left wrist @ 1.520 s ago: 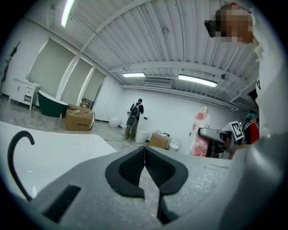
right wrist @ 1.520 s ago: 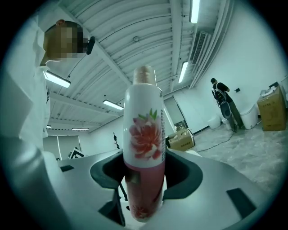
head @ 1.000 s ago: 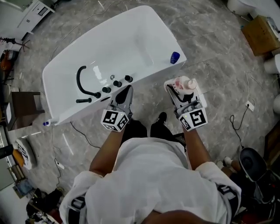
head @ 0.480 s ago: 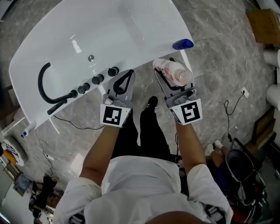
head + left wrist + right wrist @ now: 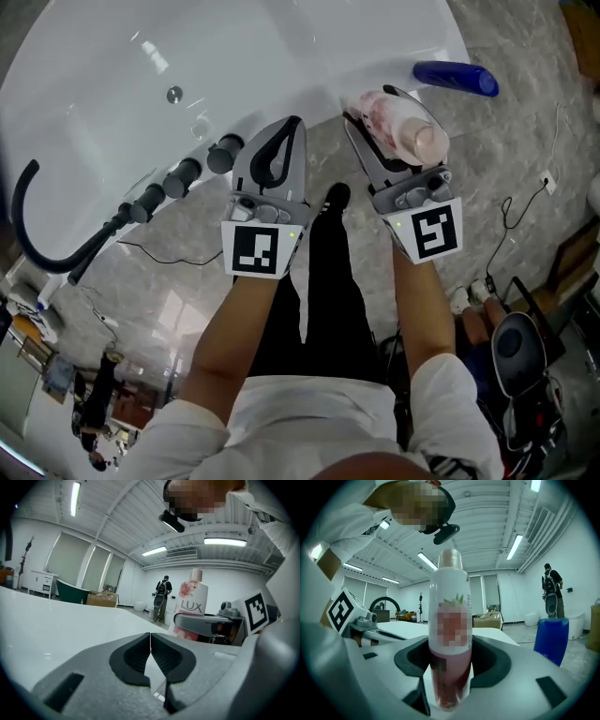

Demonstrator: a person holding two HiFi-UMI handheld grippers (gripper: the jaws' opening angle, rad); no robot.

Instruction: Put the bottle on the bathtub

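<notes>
A pink-and-white bottle [image 5: 398,122] with a pale cap stands upright between the jaws of my right gripper [image 5: 370,117], which is shut on it at the near rim of the white bathtub [image 5: 309,37]. In the right gripper view the bottle [image 5: 450,630] fills the middle, gripped low on its body. My left gripper [image 5: 281,141] is shut with nothing in it, its tips by the tub rim. In the left gripper view the closed left gripper [image 5: 150,641] points over the tub, with the bottle [image 5: 190,604] at right.
A blue bottle [image 5: 457,77] lies on the tub's right corner rim. Dark faucet knobs [image 5: 183,173] and a black hose [image 5: 37,234] sit on the rim at left. Cables and a power strip lie on the marble floor [image 5: 506,169]. A person [image 5: 161,595] stands far off.
The view has closed in on the tub. Both grippers have come nearer to the rim, and the right one has carried the bottle up to the rim close to the blue bottle.
</notes>
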